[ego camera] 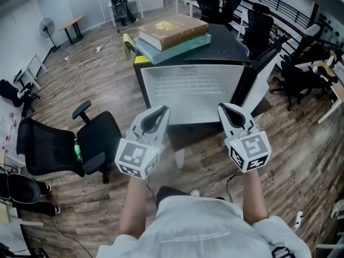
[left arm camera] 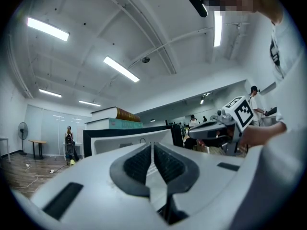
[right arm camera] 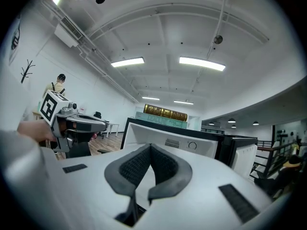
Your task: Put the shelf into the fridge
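Observation:
A small black fridge (ego camera: 141,79) stands open in front of me, its white inside facing me and its door (ego camera: 262,69) swung out to the right. A faint white wire shelf (ego camera: 185,85) shows inside the cavity. My left gripper (ego camera: 161,110) and right gripper (ego camera: 223,107) hover side by side just before the opening, both shut and empty. In the left gripper view the shut pads (left arm camera: 139,164) point at the fridge (left arm camera: 129,142), with the right gripper (left arm camera: 225,124) off to the side. The right gripper view shows its closed pads (right arm camera: 165,166) aimed at the fridge (right arm camera: 177,139).
Two thick books (ego camera: 172,34) lie stacked on the fridge top. A black office chair (ego camera: 80,141) stands at my left, more chairs (ego camera: 258,23) at the back right. A yellow-green stool (ego camera: 128,44), a fan (ego camera: 47,26) and floor cables (ego camera: 80,69) lie behind.

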